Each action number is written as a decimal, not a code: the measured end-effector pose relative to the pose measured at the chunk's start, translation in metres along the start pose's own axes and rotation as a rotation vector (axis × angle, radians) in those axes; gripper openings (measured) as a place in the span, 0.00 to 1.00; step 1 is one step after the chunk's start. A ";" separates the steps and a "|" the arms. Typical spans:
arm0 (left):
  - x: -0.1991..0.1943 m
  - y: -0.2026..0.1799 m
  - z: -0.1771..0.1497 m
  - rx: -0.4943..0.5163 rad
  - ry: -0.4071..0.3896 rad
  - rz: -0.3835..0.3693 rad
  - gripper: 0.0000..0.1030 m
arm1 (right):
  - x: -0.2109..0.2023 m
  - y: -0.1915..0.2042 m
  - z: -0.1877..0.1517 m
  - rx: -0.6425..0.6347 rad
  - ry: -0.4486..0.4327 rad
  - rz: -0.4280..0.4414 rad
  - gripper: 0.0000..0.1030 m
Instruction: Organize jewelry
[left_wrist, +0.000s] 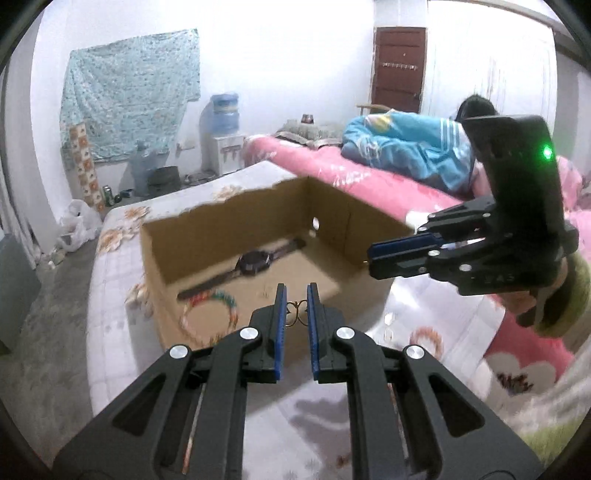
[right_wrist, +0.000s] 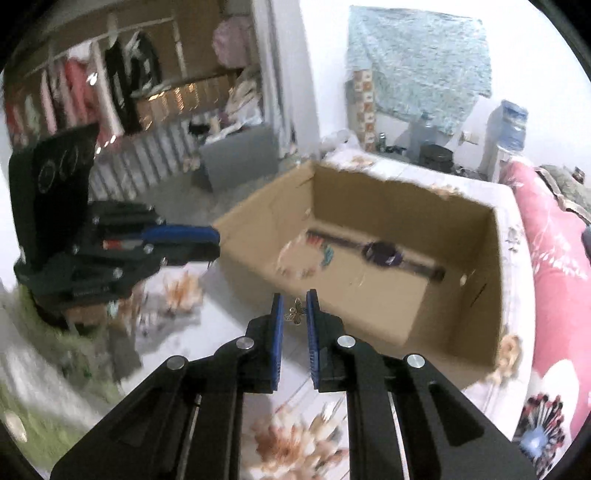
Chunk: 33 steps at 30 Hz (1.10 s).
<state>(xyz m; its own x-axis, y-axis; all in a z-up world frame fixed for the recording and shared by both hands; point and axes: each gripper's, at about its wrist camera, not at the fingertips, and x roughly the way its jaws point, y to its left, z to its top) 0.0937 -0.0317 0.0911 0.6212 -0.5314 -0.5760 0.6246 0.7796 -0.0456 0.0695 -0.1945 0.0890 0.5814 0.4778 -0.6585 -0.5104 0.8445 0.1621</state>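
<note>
Gold wire ornament (left_wrist: 296, 313) pinched in left gripper (left_wrist: 296, 304); gold butterfly charm (right_wrist: 295, 312) pinched in right gripper (right_wrist: 295, 308). Watch (left_wrist: 255, 261), beaded bracelet (left_wrist: 210, 312) inside cardboard box (left_wrist: 221, 214) on bed (left_wrist: 110, 295).

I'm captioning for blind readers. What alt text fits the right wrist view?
The right tool pinches a small gold butterfly charm just short of an open cardboard box holding a watch and a beaded bracelet; the left tool hovers at left.
</note>
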 end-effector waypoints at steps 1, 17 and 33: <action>0.008 0.004 0.007 -0.002 0.008 -0.004 0.10 | 0.005 -0.004 0.006 0.023 0.011 -0.002 0.12; 0.156 0.030 0.031 -0.179 0.355 -0.085 0.11 | 0.098 -0.087 0.035 0.163 0.246 -0.092 0.13; 0.106 0.033 0.040 -0.204 0.242 -0.067 0.39 | 0.015 -0.105 0.035 0.274 0.012 -0.122 0.25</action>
<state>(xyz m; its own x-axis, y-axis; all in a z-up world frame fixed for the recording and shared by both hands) 0.1995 -0.0759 0.0613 0.4360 -0.5090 -0.7422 0.5375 0.8087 -0.2389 0.1543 -0.2670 0.0881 0.6197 0.3677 -0.6934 -0.2467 0.9300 0.2726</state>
